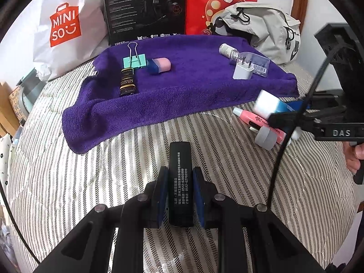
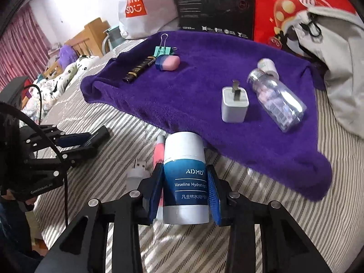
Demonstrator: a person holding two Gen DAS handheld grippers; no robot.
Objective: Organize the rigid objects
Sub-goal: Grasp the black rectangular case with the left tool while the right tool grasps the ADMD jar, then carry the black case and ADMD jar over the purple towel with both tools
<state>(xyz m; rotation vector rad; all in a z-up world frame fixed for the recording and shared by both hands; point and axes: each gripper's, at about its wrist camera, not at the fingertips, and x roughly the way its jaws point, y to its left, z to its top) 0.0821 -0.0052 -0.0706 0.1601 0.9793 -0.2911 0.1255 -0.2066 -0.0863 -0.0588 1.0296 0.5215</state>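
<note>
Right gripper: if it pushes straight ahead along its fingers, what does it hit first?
The right gripper is shut on a blue-and-white tube, so the tube's cap leads. Straight ahead lies the near edge of the purple towel, probably met first. The white charger sits farther on, slightly right. Depth is uncertain.

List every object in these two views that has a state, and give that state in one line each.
Left gripper: shut on black bar.
Right gripper: shut on Vaseline tube.
Clear bottle: lying on its side on towel.
Charger: prongs up, on towel.
Binder clip: one handle raised.
Pink eraser: lying on towel.
Dark tube: lying flat.
Pink pen: lying off the towel.
</note>
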